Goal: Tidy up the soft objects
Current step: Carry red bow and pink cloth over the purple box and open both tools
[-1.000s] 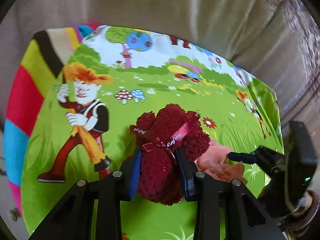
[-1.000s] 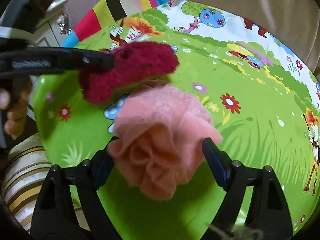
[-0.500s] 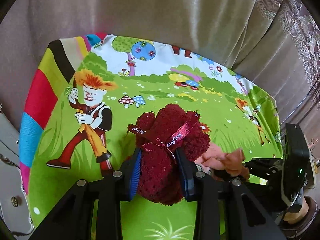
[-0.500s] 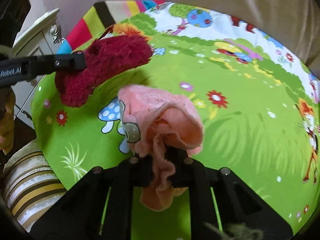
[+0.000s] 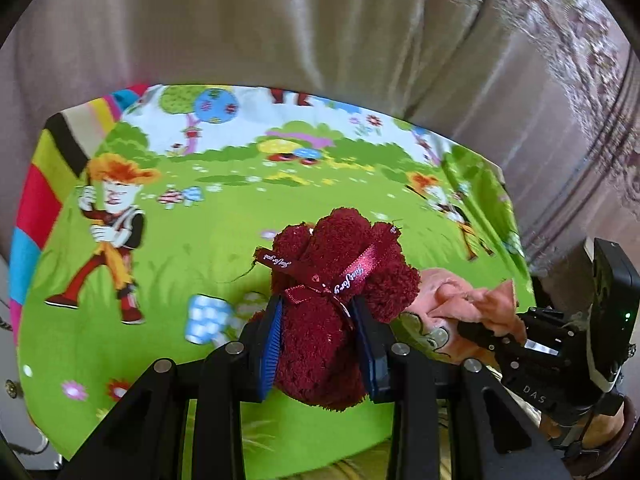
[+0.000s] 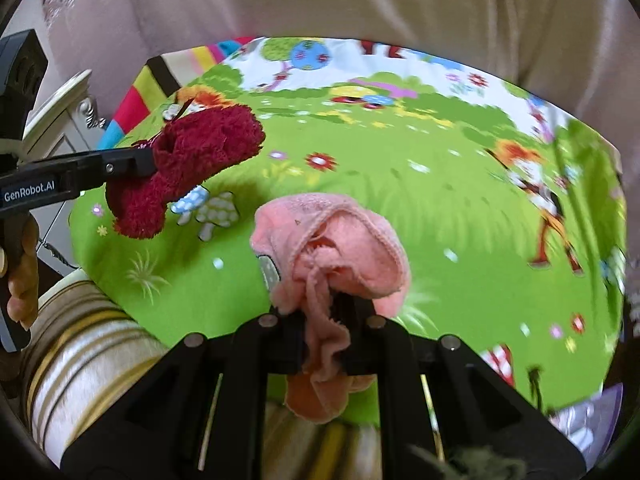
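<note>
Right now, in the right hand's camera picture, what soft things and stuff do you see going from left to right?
A hand → left gripper → dark red fluffy bundle → pink cloth → cartoon figure on the mat.

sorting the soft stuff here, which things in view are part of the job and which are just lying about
Part of the job:
- dark red fluffy bundle tied with ribbon, in left gripper
- pink knitted cloth, in right gripper

Lying about:
- green cartoon-print sheet
- striped cushion
</note>
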`<state>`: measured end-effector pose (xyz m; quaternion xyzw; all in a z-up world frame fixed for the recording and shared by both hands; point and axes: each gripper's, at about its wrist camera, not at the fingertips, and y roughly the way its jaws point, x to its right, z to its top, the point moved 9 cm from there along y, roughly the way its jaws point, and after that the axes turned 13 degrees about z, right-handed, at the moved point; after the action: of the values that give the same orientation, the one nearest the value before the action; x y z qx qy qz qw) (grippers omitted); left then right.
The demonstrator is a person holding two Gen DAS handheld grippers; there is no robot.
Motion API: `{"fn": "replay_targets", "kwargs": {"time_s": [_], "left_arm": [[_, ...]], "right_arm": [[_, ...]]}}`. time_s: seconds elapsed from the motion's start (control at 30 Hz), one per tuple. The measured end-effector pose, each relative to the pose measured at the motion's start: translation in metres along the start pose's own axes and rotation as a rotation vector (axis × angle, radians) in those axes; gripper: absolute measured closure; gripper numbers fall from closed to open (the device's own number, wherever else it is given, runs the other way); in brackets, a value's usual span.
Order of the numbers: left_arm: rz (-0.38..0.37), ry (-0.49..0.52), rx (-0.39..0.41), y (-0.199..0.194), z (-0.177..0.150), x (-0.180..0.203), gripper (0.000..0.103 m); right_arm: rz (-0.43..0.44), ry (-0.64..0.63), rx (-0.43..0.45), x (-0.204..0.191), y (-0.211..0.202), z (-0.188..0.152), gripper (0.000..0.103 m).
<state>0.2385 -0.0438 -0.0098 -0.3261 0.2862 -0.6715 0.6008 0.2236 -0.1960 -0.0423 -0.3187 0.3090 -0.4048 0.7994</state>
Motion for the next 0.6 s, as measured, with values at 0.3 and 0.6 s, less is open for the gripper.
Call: {"fn": "replay_targets", "kwargs": {"time_s": [0.3,0.6], "left_arm": [[-0.092,0.100,0.001,-0.022,-0.020,0.087,0.069],[-0.170,0.160,-0.005,-0.046,-0.039,0.164,0.069]], "right_arm": [[-0.099,0.102,0.065,0.044,-0.078,-0.043,0.088],[-0.210,0.194,0.128,0.087,-0.156,-0.084,0.088]]}}
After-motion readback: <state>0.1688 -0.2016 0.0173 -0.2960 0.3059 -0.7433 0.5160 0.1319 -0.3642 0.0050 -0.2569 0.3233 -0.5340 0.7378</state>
